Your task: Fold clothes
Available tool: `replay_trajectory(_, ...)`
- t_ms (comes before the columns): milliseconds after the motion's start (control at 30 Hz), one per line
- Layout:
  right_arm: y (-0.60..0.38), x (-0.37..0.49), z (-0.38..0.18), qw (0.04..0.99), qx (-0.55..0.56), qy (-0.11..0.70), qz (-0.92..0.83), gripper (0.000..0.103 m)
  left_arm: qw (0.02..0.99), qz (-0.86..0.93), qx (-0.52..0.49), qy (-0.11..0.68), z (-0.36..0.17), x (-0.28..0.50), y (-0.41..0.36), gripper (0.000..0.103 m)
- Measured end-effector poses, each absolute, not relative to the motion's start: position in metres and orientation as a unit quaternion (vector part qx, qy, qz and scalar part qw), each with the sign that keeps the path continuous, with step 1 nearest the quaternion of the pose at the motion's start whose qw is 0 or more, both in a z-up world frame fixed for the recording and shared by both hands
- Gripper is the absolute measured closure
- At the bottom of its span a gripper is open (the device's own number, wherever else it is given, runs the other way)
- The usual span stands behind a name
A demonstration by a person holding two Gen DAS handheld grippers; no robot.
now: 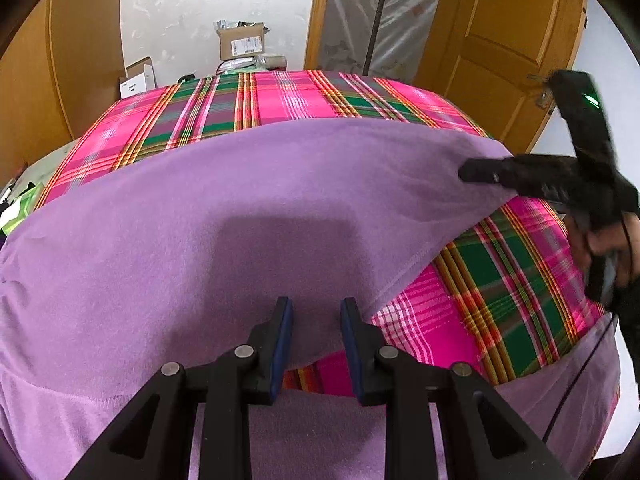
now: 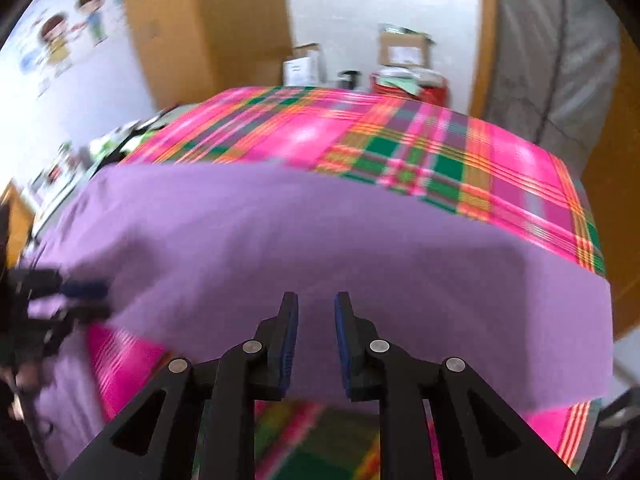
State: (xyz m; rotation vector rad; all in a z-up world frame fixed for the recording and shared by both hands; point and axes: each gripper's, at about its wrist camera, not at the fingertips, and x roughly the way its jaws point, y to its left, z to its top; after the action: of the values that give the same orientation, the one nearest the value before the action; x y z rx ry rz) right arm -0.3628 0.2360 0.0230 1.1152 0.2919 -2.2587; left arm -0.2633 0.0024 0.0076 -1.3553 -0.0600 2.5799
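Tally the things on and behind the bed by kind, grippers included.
Purple garment: 1
Plaid bedcover: 1
Cardboard boxes, brown and white: 2
Grippers, left and right: 2
Total: 6

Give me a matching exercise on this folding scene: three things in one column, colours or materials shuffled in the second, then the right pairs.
Things:
1. garment
2. tablecloth
3. box

Descriptions:
a. brown cardboard
b. plain purple
c. pink and green plaid

Pairs: 1-b, 2-c, 3-a
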Motion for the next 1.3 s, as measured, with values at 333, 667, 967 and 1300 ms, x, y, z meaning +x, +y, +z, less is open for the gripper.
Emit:
replay_trajectory(333, 0.221, -0.324, 0.004, 0.320, 0.436, 0.153, -0.827, 0.079, 0.105, 0.876, -0.467, -0.059, 0.016, -0.240, -0.013, 0.078)
replay_trajectory(667, 0.182, -0.323, 0.017, 0.302, 0.418, 0.136, -0.846, 0.078, 0.097, 0.881, -0.455, -0.082, 0.023, -0.219, -0.027, 0.078)
replay_trajectory(967, 0.189, -0.314, 0.008, 0.281, 0.439, 0.152, -0.840, 0.074, 0.068, 0.887, -0.446, -0.099, 0.029, -0.181, -0.062, 0.078)
replay_trajectory(1300, 0.255, -0.278, 0.023, 0.257, 0.442, 0.061, -0.857, 0.074, 0.007, 0.895, -0.423, -0.140, 0.030, -0.129, -0.122, 0.078)
